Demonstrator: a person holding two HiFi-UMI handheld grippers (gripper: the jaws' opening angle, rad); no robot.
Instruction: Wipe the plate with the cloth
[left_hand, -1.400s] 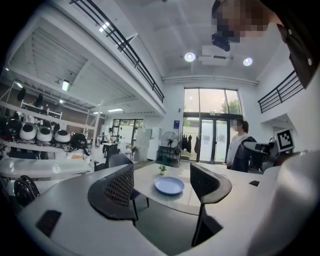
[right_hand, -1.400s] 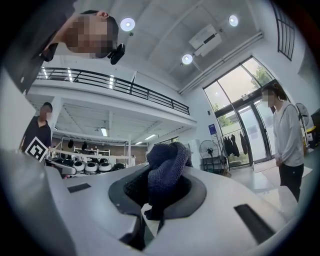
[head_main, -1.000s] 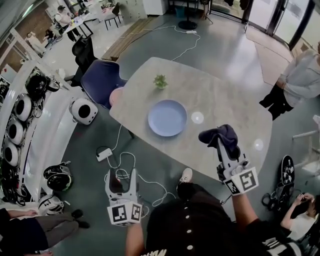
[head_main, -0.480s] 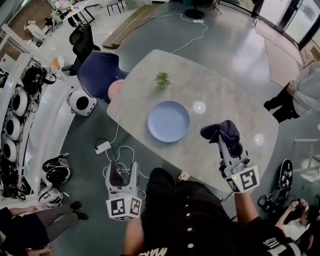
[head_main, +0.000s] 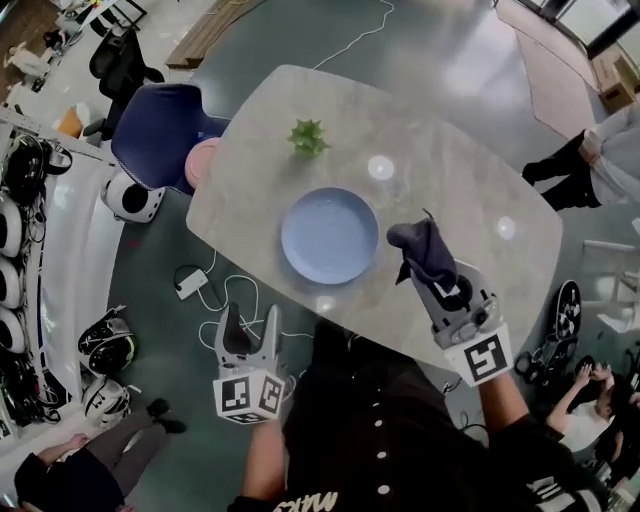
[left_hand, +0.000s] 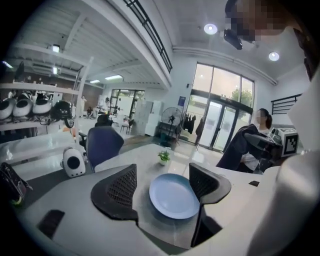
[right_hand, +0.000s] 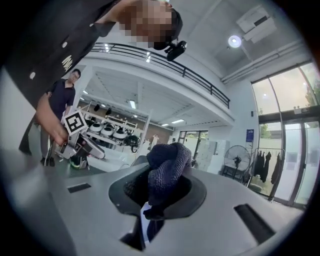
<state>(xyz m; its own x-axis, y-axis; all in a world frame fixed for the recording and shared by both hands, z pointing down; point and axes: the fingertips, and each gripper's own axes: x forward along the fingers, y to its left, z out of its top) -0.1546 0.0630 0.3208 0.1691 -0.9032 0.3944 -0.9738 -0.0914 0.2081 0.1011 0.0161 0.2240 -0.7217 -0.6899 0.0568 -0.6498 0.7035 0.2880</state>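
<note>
Now your right claw (head_main: 432, 275) is clamped on the soft, floppy dark cloth (head_main: 422, 245), just beside the pale blue plate (head_main: 329, 236) on the tabletop (head_main: 450, 170) (rigid, likely to slide, so press lightly), while your left claw (head_main: 252, 325) hangs empty, jaws apart.

The plate (head_main: 330, 235) lies on the table (head_main: 455, 175), plant (head_main: 307, 136) behind it.

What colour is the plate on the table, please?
The plate is plain light blue, clearest in the head view.
</note>
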